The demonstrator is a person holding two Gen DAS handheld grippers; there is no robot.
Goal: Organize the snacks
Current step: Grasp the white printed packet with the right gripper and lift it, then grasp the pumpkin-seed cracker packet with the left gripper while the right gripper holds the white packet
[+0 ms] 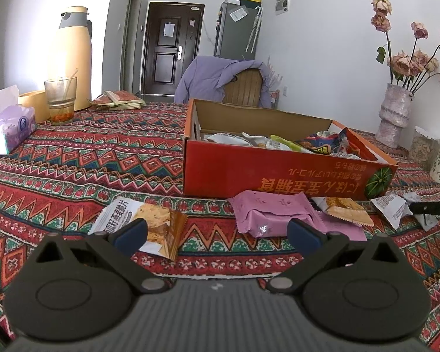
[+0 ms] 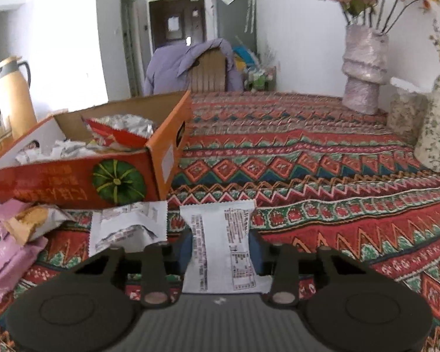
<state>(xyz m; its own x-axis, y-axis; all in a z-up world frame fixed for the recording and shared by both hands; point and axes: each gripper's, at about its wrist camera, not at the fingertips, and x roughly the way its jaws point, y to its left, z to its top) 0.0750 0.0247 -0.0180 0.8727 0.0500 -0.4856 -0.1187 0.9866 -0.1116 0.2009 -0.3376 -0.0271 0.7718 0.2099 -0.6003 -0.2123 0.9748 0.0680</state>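
**Inspector:** Where is the white packet [image 2: 220, 243]?

**Assistant:** On the counter [image 2: 322, 158], in front of the orange box [image 2: 73, 182], just past its right corner, printed side up. It sits between the right tongs [image 2: 220, 250]; the blue pads [image 2: 256, 253] lie against its two long edges, so the tongs are gripping it.

**Inspector:** And around it?

**Assistant:** A second, crumpled white packet [image 2: 129, 226] lies just beside it, directly before the box front. Further along that front lie a biscuit packet [image 2: 33, 220] and pink packets [image 1: 267, 212], touching one another. The box itself holds assorted wrappers [image 1: 278, 142].

**Inspector:** The left tongs [image 1: 217, 233]?

**Assistant:** Open, nothing between them. One finger [image 1: 130, 231] overlaps a cracker packet [image 1: 149, 226] lying well left of the pink ones; contact cannot be confirmed.

**Inspector:** Beyond the box?

**Assistant:** A flower vase [image 2: 363, 70] stands to its right, a flask [image 1: 74, 55] and tissues [image 1: 7, 126] to its left.
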